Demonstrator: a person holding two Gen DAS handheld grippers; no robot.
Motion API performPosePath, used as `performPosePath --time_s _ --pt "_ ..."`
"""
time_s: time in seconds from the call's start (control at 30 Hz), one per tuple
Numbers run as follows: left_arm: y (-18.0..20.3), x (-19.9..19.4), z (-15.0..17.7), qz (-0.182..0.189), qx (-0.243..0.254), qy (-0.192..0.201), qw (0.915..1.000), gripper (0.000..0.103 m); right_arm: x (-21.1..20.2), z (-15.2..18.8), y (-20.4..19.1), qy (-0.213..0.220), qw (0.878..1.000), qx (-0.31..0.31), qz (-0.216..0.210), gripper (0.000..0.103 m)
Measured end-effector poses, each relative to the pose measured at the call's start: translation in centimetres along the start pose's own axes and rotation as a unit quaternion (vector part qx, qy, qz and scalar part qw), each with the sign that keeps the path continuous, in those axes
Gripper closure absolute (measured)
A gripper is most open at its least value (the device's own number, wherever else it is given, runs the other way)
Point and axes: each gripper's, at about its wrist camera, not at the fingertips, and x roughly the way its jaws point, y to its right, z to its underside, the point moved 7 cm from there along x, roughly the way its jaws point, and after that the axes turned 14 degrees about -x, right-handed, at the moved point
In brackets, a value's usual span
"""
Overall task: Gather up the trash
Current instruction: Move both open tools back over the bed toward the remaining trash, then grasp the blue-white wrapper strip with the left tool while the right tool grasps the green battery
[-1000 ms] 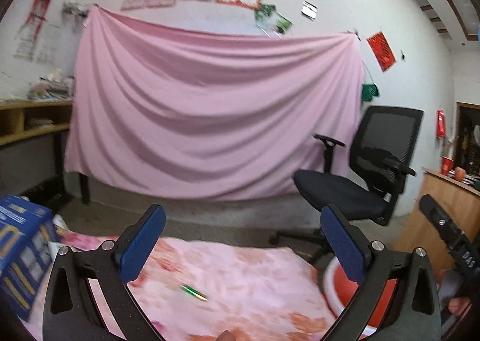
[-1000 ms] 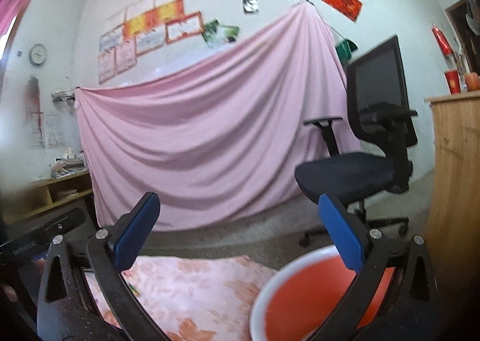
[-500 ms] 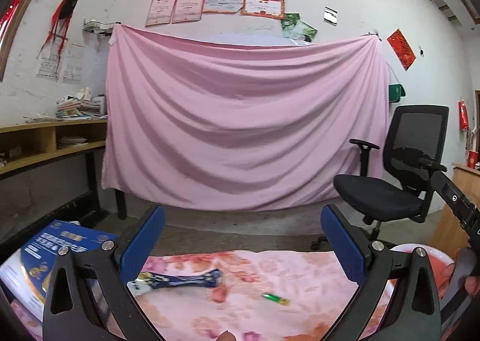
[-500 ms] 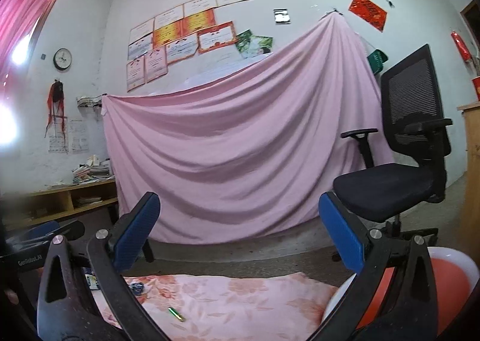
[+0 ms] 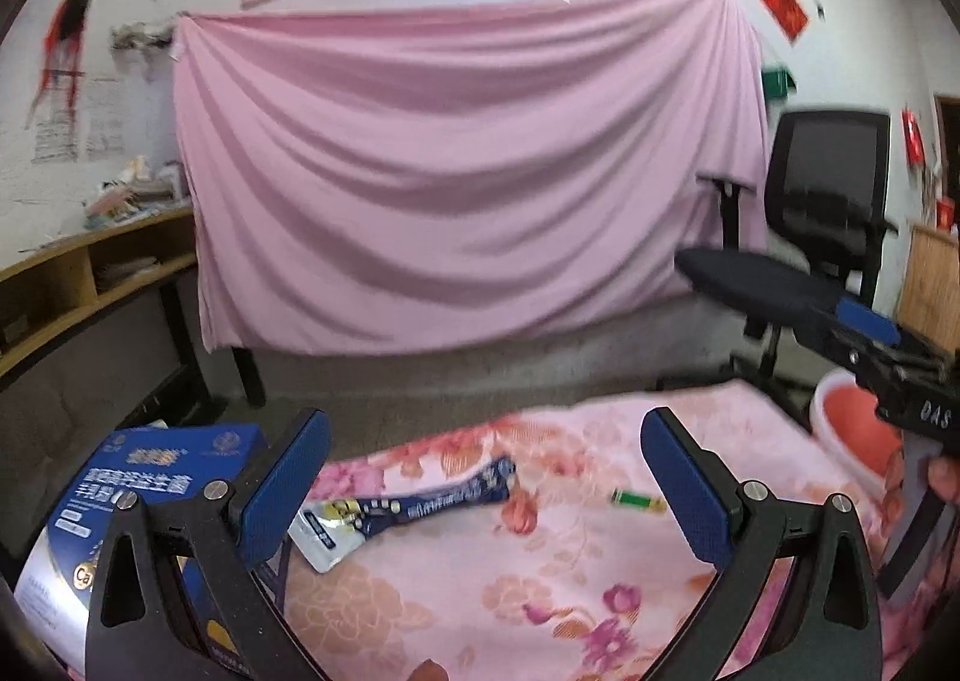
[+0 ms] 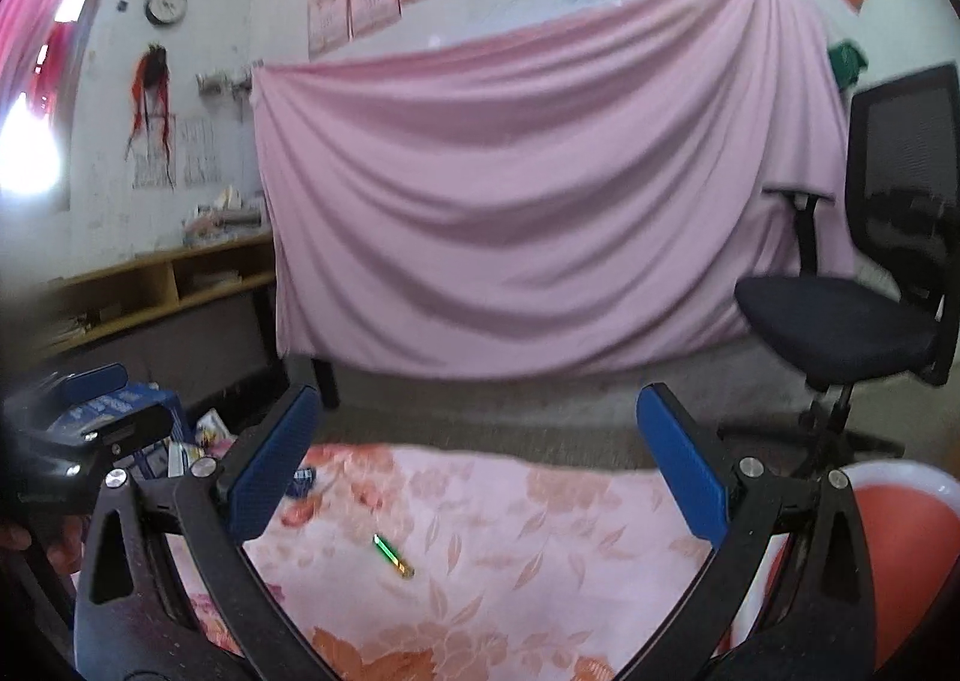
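Note:
A twisted blue snack wrapper point(image 5: 420, 507) lies on the pink floral tablecloth point(image 5: 540, 579), just ahead of my left gripper point(image 5: 486, 486), which is open and holds nothing. To its right lies a small green stick-shaped scrap point(image 5: 636, 500); in the right wrist view this green scrap point(image 6: 393, 555) sits below and between the fingers of my open, empty right gripper point(image 6: 477, 471). A red basin with a white rim point(image 5: 852, 423) stands at the table's right end, and the same basin point(image 6: 900, 549) shows beside the right finger. The right gripper point(image 5: 888, 357) hovers over it.
A blue printed box point(image 5: 150, 477) rests at the table's left end beside the left finger. The left gripper point(image 6: 90, 417) shows at the left of the right wrist view. A black office chair point(image 6: 852, 321) and a hanging pink sheet point(image 5: 456, 171) stand beyond the table.
Both grippers swung from the basin side toward the table's left and tilted down. The blue wrapper and box came into view. Both stayed open.

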Motion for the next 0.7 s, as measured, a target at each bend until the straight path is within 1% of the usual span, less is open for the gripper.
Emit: performPosePath --time_s 0.13,0.17,0.2,0.23,0.27,0.3,0.37,0.4,0.43,0.47,0.53,0.57,0.7 --pt "-0.3 3.1 1.4 -0.039 0.016 -0.06 0.9973 0.003 2.5 1.8 0.3 -0.058 0.998 0.007 -0.01 0.0" --pt "-0.4 3.6 1.6 -0.044 0.016 -0.07 0.9964 0.007 3.0 2.2 0.2 -0.073 0.997 0.004 -0.013 0.0" --pt "-0.7 4.2 1.9 -0.052 0.017 -0.084 0.9949 0.009 3.5 2.7 0.0 -0.088 0.996 0.0 -0.017 0.002" --pt "-0.9 5.0 2.4 -0.059 0.018 -0.105 0.9926 0.015 3.9 3.2 -0.2 -0.101 0.995 -0.003 -0.022 0.006" --pt "-1.1 5.7 2.8 -0.066 0.019 -0.123 0.99 0.021 4.4 3.7 -0.5 -0.116 0.993 -0.006 -0.032 0.007" --pt "-1.3 6.3 3.3 -0.071 0.022 -0.142 0.9871 0.026 4.9 4.1 -0.8 -0.133 0.99 -0.009 -0.044 0.008" --pt "-1.8 7.7 4.3 -0.083 0.031 -0.177 0.9803 0.04 6.3 5.5 -1.8 -0.176 0.982 -0.019 -0.071 0.013" --pt "-2.0 8.3 4.7 -0.088 0.036 -0.194 0.9764 0.043 7.0 6.3 -2.4 -0.195 0.976 -0.022 -0.089 0.018" --pt "-2.3 8.8 5.2 -0.09 0.038 -0.209 0.9729 0.046 7.5 6.8 -2.9 -0.21 0.972 -0.025 -0.102 0.021" --pt "-2.6 9.2 5.5 -0.093 0.039 -0.221 0.9702 0.05 7.8 7.1 -3.2 -0.221 0.969 -0.028 -0.111 0.021" --pt "-2.9 9.7 5.9 -0.097 0.038 -0.234 0.9666 0.054 8.4 7.8 -3.9 -0.241 0.961 -0.036 -0.127 0.025" --pt "-2.9 9.8 6.1 -0.098 0.039 -0.238 0.9656 0.054 8.6 8.1 -4.2 -0.249 0.958 -0.039 -0.134 0.025" --pt "-3.1 10.3 6.8 -0.099 0.045 -0.251 0.9618 0.054 10.1 9.7 -5.8 -0.29 0.94 -0.045 -0.175 0.03"
